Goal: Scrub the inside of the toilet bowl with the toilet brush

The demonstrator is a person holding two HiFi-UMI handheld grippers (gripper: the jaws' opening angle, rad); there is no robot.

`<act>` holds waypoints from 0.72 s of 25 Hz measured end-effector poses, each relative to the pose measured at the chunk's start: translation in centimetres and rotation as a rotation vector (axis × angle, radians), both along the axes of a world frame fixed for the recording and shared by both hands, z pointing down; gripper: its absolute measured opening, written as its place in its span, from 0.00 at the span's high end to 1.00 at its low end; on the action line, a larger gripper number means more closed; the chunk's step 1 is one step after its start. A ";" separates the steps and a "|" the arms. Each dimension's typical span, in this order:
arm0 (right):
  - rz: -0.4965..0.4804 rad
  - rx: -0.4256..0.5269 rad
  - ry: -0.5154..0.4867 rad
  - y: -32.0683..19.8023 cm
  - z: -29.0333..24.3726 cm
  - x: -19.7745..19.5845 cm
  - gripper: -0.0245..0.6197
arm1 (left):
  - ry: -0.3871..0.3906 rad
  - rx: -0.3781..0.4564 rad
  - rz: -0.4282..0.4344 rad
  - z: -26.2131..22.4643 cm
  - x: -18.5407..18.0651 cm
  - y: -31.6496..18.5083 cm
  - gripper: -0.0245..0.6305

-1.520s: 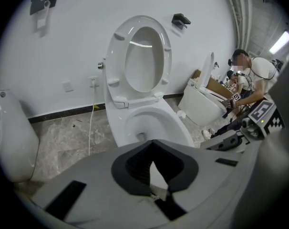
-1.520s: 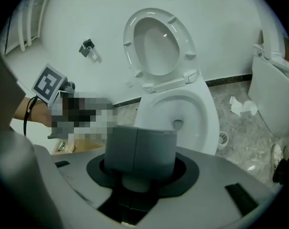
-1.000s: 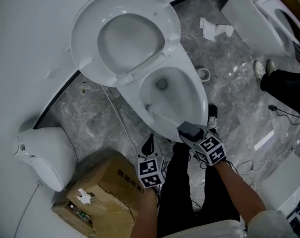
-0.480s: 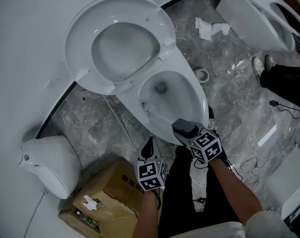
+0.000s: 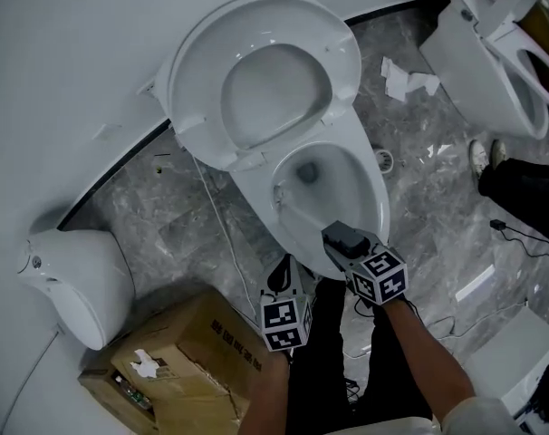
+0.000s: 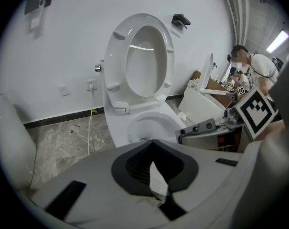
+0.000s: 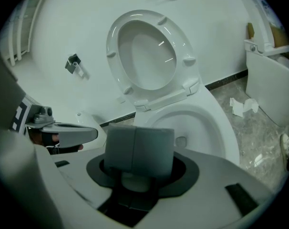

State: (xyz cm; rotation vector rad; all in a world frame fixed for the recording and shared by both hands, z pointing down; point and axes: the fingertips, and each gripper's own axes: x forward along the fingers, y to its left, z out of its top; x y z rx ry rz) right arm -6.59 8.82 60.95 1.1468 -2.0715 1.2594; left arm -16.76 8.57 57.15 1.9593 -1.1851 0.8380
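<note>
The white toilet bowl (image 5: 345, 178) stands with seat and lid (image 5: 274, 89) raised against the wall. My right gripper (image 5: 341, 236) hangs over the bowl's near rim, shut on the end of the toilet brush handle (image 7: 130, 180). The thin white handle (image 5: 306, 217) slants down into the bowl, and the brush head (image 5: 280, 191) rests against the left inner wall. My left gripper (image 5: 284, 279) hovers by the bowl's near left side, its tips drawn together into one point with nothing between them. The right gripper (image 6: 201, 130) also shows in the left gripper view.
A cardboard box (image 5: 179, 352) sits on the floor at the lower left beside a white fixture (image 5: 75, 275). A second toilet (image 5: 496, 62) stands at the upper right, with crumpled paper (image 5: 406, 80) near it. A person's legs (image 5: 524, 184) and cables (image 5: 528, 234) are at the right.
The head view has swung, so the toilet sits further right in the picture. My right gripper with the brush has shifted slightly over the near rim. The left gripper stays put.
</note>
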 end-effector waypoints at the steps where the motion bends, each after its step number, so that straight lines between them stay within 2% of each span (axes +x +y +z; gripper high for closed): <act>1: 0.002 0.001 0.005 -0.4 0.0 0.0 0.65 | 0.003 0.000 0.004 0.0 0.0 0.0 0.92; 18: 0.045 0.018 0.061 -4.4 0.2 0.9 0.66 | -0.010 0.012 0.032 0.2 -1.9 -1.0 0.92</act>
